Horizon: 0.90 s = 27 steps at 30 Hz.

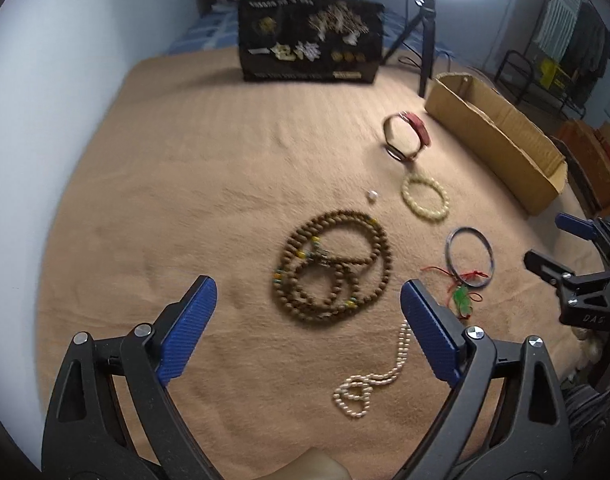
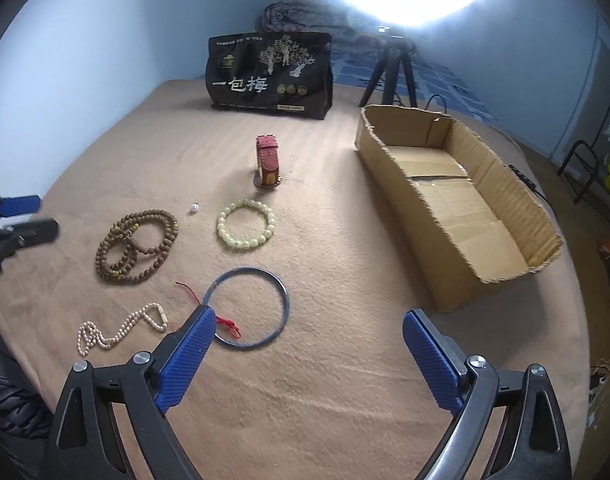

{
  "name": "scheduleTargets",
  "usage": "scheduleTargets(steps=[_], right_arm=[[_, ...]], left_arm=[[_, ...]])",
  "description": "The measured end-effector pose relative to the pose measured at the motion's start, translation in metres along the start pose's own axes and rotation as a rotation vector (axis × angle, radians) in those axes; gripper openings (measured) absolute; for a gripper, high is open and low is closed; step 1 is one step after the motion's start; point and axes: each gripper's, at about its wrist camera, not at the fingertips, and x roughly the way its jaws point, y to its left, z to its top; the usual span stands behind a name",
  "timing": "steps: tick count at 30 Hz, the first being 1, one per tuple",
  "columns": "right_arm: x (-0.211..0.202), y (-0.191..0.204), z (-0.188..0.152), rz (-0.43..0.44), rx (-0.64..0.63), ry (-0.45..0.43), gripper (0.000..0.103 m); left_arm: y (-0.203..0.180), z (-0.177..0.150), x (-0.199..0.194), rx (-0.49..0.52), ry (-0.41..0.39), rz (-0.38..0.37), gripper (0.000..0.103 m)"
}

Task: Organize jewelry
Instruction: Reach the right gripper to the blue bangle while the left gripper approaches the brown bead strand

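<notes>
Jewelry lies on a tan blanket (image 1: 185, 184). A brown bead necklace (image 1: 332, 266) (image 2: 137, 246) sits just beyond my open, empty left gripper (image 1: 309, 300). A white pearl strand (image 1: 369, 380) (image 2: 121, 330) lies between the left fingers. A dark bangle (image 1: 469, 257) (image 2: 247, 307) with red cord and a green pendant (image 1: 463, 300) lies by my open, empty right gripper (image 2: 309, 334); its left finger covers part of the bangle. A pale bead bracelet (image 1: 425, 196) (image 2: 246, 225), a red watch strap (image 1: 407, 136) (image 2: 268, 160) and a single pearl (image 1: 371, 196) (image 2: 194, 208) lie farther off.
An open, empty cardboard box (image 2: 457, 204) (image 1: 501, 140) lies at the right. A black printed bag (image 2: 269, 76) (image 1: 311, 42) stands at the back, with a tripod (image 2: 389, 76) beside it. The right gripper shows in the left wrist view (image 1: 565, 256).
</notes>
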Motion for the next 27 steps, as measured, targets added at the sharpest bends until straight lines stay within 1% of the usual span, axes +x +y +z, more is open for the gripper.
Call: scheduleTargets(steps=[2,4,6,9,10,14,20,25,27], right_arm=[[0.006,0.004,0.000,0.015,-0.017,0.005,0.099],[0.011,0.009,0.000,0.046,-0.032,0.020,0.099],[0.020,0.014,-0.001,0.087,-0.043,0.050,0.099],[0.033,0.018,-0.002,0.107,-0.050,0.082,0.099],[0.035,0.019,-0.002,0.109,-0.050,0.089,0.101],[0.045,0.019,-0.001,0.093,-0.042,0.104,0.101],[0.052,0.023,0.002,0.087,-0.058,0.103,0.101],[0.057,0.030,0.002,0.085,-0.085,0.108,0.101],[0.060,0.032,0.004,0.084,-0.091,0.110,0.101]], left_arm=[[-0.003,-0.001,0.011,0.004,0.043,-0.054,0.095],[-0.004,-0.004,0.018,0.000,0.061,-0.062,0.095],[-0.006,-0.006,0.025,0.007,0.075,-0.043,0.095],[-0.010,-0.009,0.038,0.036,0.096,-0.010,0.095],[-0.013,-0.010,0.042,0.049,0.102,0.001,0.095],[-0.021,-0.012,0.055,0.099,0.112,0.042,0.095],[-0.023,-0.009,0.076,0.126,0.137,0.109,0.095],[-0.019,-0.002,0.089,0.136,0.141,0.123,0.096],[-0.014,0.000,0.086,0.086,0.161,0.095,0.096]])
